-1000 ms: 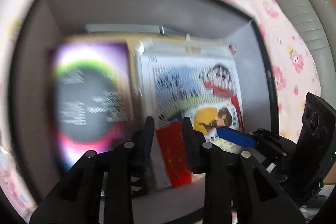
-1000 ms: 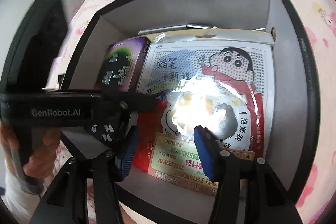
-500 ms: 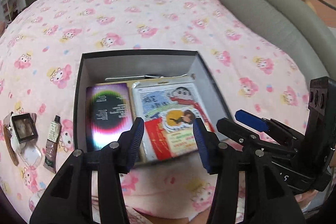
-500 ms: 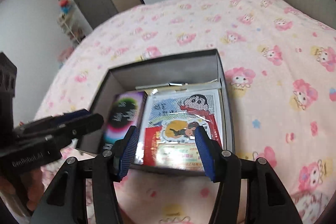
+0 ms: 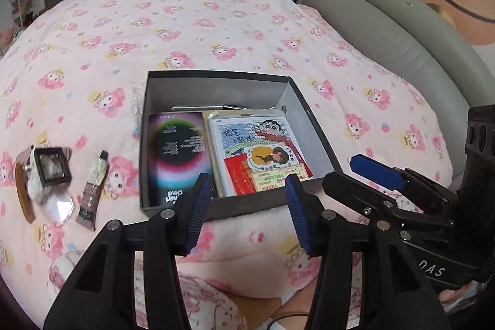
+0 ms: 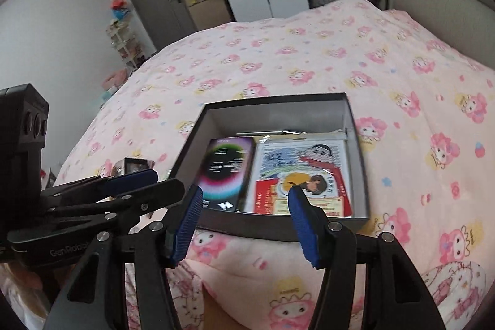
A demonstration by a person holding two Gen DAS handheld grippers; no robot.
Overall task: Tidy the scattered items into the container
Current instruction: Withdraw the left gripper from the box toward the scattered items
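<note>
A dark grey box sits on the pink bedspread. Inside lie a black and purple carton, a cartoon packet, a round sticker and a red card. My left gripper hovers open above the box's near wall with nothing between its fingers. My right gripper hovers open over the same wall, also holding nothing. Left of the box on the bedspread lie a small tube, a black square case, a clear plastic piece and a brown comb.
The pink bedspread spreads around the box. A grey padded headboard runs along the right. The right gripper's fingers show at the right of the left wrist view. A door and shelves stand beyond the bed.
Both grippers have risen and drawn back out of the box. The left jaws have widened and the red card that was between them now lies in the box.
</note>
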